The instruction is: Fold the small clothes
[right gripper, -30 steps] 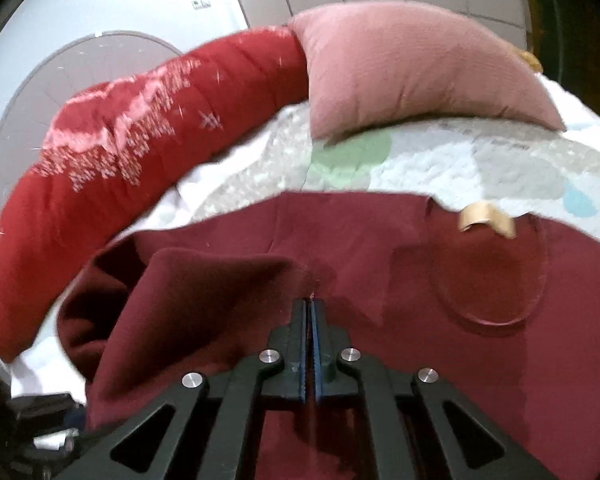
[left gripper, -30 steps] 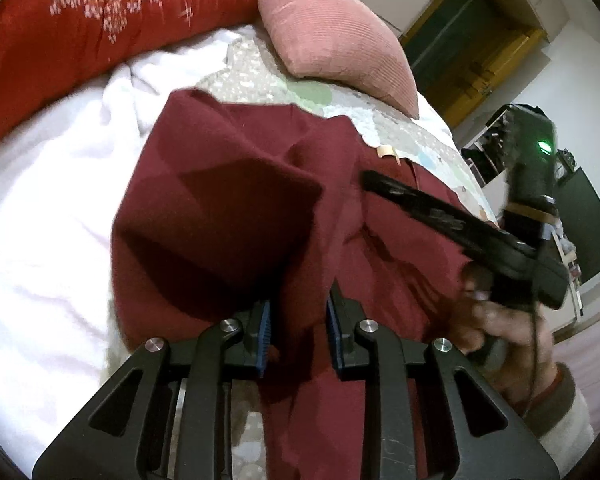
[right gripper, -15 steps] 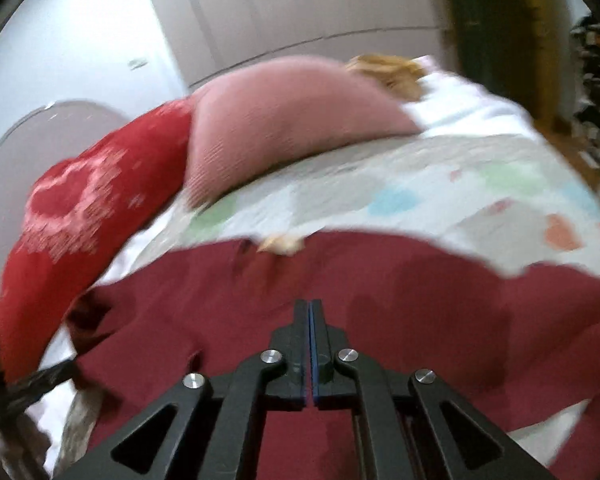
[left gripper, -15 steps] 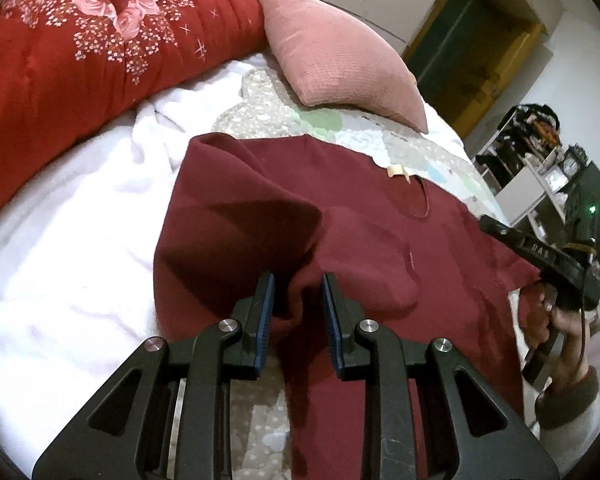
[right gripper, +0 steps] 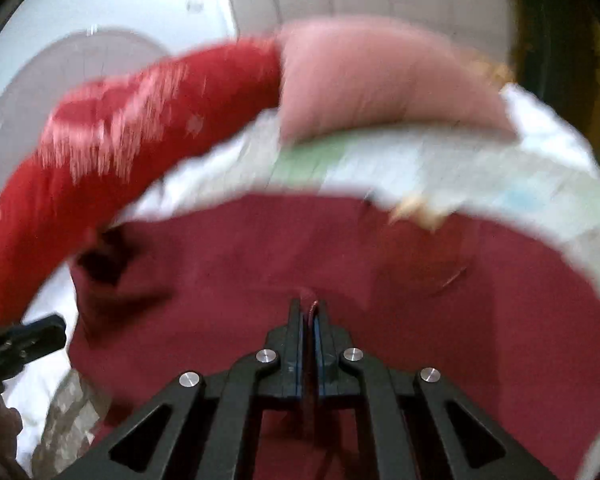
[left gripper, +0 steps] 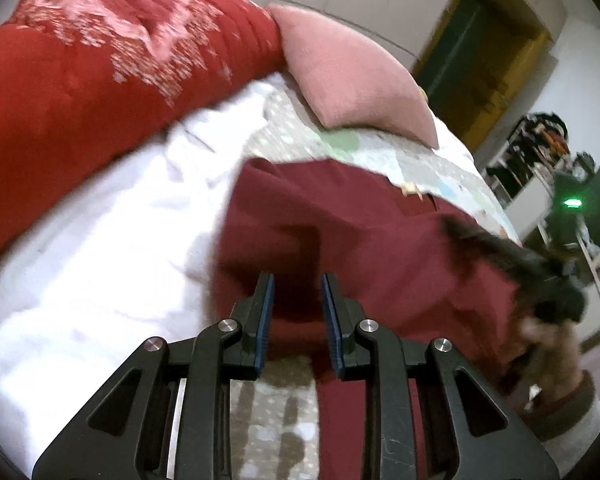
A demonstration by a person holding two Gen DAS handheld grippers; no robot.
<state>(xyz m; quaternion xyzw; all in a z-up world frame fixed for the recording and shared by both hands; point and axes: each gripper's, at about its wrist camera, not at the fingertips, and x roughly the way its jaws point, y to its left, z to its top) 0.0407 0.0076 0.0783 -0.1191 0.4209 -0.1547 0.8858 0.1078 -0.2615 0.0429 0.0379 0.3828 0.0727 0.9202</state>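
Note:
A maroon shirt (left gripper: 360, 240) lies spread on the bed, its tan neck label (left gripper: 410, 190) toward the pillows. My left gripper (left gripper: 298, 292) is open just above the shirt's near left edge, with nothing between its blue pads. My right gripper (right gripper: 309, 312) is shut on a pinch of the maroon shirt (right gripper: 300, 248); it also shows blurred at the right of the left wrist view (left gripper: 512, 256). The left gripper's tip shows at the left edge of the right wrist view (right gripper: 24, 340).
A red floral quilt (left gripper: 80, 80) and a pink pillow (left gripper: 352, 76) lie at the head of the bed. A white blanket (left gripper: 100, 260) lies left of the shirt, over a patterned bedspread (left gripper: 420, 164). A doorway and shelves stand at the far right.
My left gripper has let go of the shirt fold and opened wider. My right gripper, still shut on cloth, has swung back toward the shirt's middle. Both views are motion-blurred.

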